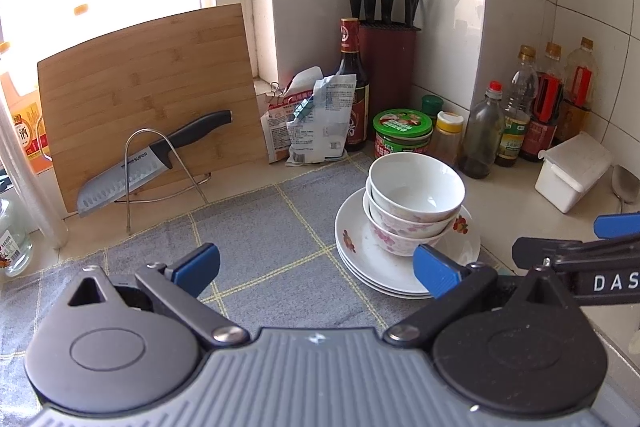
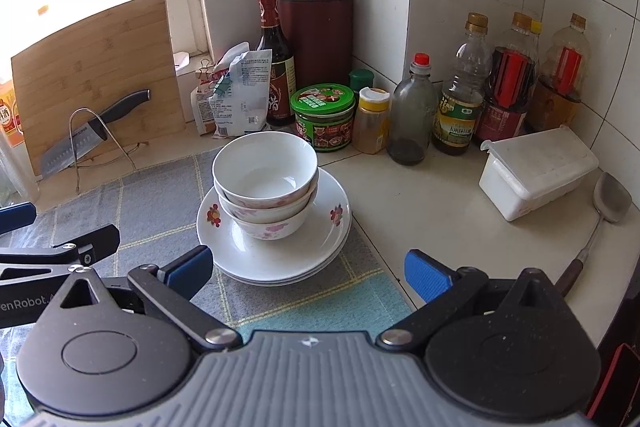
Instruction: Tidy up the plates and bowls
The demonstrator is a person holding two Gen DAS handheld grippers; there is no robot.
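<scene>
Three nested white bowls [image 1: 416, 203] [image 2: 266, 183], the lower two with pink flowers, sit on a stack of white flowered plates [image 1: 360, 263] [image 2: 240, 251] on a grey checked cloth [image 1: 260, 227] [image 2: 160, 207]. My left gripper [image 1: 316, 267] is open and empty, low over the cloth, its right fingertip in front of the plates' near rim. My right gripper [image 2: 308, 273] is open and empty, just in front of the plates. Each gripper shows at the edge of the other's view: the right gripper [image 1: 580, 251] and the left gripper [image 2: 60, 247].
A bamboo cutting board [image 1: 152, 91] leans at the back left with a knife [image 1: 132, 171] on a wire stand. Bottles, jars, packets and a knife block [image 1: 388, 67] line the wall. A white lidded box [image 2: 536, 171] and a ladle [image 2: 604, 207] lie at the right.
</scene>
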